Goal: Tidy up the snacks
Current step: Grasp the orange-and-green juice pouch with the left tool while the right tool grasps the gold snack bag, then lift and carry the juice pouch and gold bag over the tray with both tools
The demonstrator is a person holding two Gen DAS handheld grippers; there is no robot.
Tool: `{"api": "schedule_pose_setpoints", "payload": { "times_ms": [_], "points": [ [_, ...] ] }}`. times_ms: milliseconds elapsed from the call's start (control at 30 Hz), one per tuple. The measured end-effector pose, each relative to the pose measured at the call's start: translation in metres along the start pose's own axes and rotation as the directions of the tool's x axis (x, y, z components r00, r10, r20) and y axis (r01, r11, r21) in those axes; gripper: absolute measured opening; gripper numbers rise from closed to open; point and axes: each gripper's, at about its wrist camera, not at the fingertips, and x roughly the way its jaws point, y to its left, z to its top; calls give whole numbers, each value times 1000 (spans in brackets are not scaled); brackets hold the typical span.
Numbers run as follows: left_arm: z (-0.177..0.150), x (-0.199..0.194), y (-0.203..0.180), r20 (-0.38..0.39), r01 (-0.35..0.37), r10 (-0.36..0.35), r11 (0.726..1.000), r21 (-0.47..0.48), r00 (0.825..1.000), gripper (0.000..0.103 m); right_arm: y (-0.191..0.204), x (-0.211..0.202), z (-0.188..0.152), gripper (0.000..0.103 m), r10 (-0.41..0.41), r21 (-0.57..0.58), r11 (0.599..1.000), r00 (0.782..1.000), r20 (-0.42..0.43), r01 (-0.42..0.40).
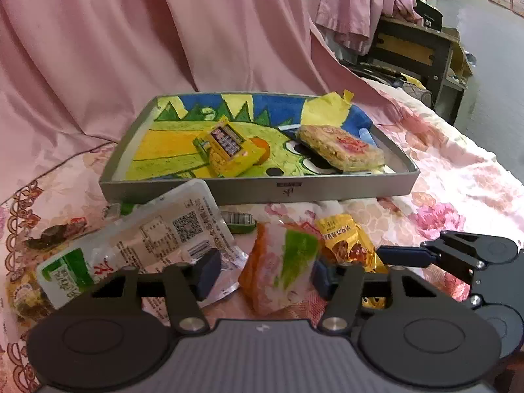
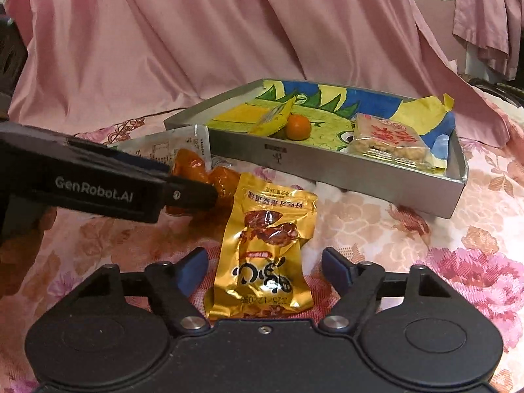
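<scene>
Between left tool's [image 1: 262, 273] spread fingers, orange packet [image 1: 278, 268].

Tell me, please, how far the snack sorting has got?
Partly done. The gray tray already holds a yellow packet, a small orange and a rice cracker pack. In hand: nothing; the left gripper brackets an orange-green packet, the right gripper a gold packet, both open. A white pouch also waits outside.

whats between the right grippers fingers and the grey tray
The gold snack packet lies between the right gripper's open fingers and runs toward the grey tray; beyond it, only floral cloth. Right wrist view.
</scene>
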Motion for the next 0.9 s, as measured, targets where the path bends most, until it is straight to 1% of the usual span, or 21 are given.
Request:
{"api": "schedule_pose_setpoints", "payload": {
  "times_ms": [67, 167, 300, 367, 467, 633, 800, 900],
  "points": [
    [0, 3, -1, -8, 13, -13, 1000, 7, 1000, 55, -2, 2, 0, 69, -5, 11, 1000, 1000, -3, 5],
    [0, 7, -3, -15, 20, -20, 1000, 21, 1000, 49, -4, 3, 0, 66, -6, 21, 1000, 1000, -6, 6],
    [2, 12, -4, -21, 12, -12, 1000, 2, 1000, 45, 0, 3, -1, 61, -7, -1, 1000, 1000, -12, 7],
    [2, 12, -4, -20, 8, -8, 1000, -5, 1000, 42, 0, 3, -1, 56, -2, -3, 1000, 1000, -14, 2],
    [0, 9, -5, -18, -7, 7, 1000, 0, 1000, 41, 1, 3, -1, 55, -2, -9, 1000, 1000, -17, 2],
    [-5, 1, -9, -20, -34, 33, 999, -35, 999, 40, 7, -2, 0, 53, -25, -42, 999, 999, -24, 24],
    [-14, -16, -10, -27, -26, 24, 997, -73, 999, 40, 17, -18, -1, 52, -89, -119, 989, 996, -18, 86],
    [-19, -26, -11, -32, -25, 23, 997, -76, 999, 40, 18, -34, -2, 52, -98, -123, 988, 995, 1, 98]
  ]
}}
